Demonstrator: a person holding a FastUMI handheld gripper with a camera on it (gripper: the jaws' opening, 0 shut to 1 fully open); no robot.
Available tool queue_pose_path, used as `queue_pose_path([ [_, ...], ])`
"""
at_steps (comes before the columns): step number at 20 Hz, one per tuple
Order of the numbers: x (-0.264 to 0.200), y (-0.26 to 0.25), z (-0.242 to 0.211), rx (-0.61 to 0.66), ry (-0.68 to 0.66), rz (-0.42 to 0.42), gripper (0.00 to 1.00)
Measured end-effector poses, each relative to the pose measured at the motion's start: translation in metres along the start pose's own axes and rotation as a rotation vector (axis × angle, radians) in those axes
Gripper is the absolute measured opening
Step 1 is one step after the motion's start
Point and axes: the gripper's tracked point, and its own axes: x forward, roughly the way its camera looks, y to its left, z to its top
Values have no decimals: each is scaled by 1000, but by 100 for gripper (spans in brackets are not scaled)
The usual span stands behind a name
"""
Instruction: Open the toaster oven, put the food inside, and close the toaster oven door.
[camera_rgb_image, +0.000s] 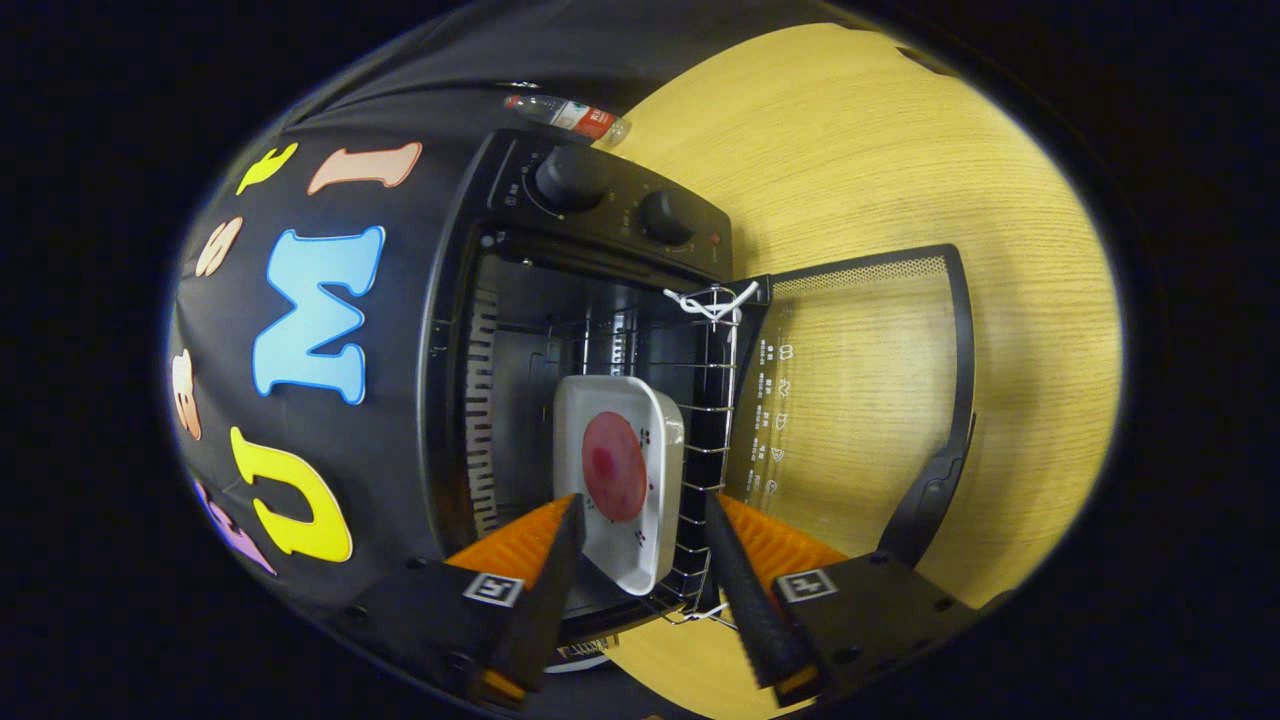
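The black toaster oven (600, 215) stands open, its glass door (860, 400) folded down flat over the wooden table. On the wire rack (718, 405) inside rests a white rectangular dish (662, 425) holding a round red piece of food (613, 465). My gripper (643, 498) is open at the oven mouth, with the near end of the dish between its fingers. One finger overlaps the dish's edge. The other stands a little apart from it, close to the rack's front wire.
Two knobs (570, 178) sit on the oven's control panel. The door's handle (935, 500) juts out beside my gripper. White string (710, 300) is tied to the rack's corner. A plastic bottle (570, 115) lies beyond the oven on the wooden table (900, 150).
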Motion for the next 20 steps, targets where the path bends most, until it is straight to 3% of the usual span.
queue_pose_path([
  [1, -5, -2, -1, -21, 19, -4, 98],
  [6, -45, -3, -5, -249, 82, 17, 98],
  [16, -122, -28, 9, -717, 85, 97, 98],
  [20, -135, -50, 9, -924, 98, 79, 98],
])
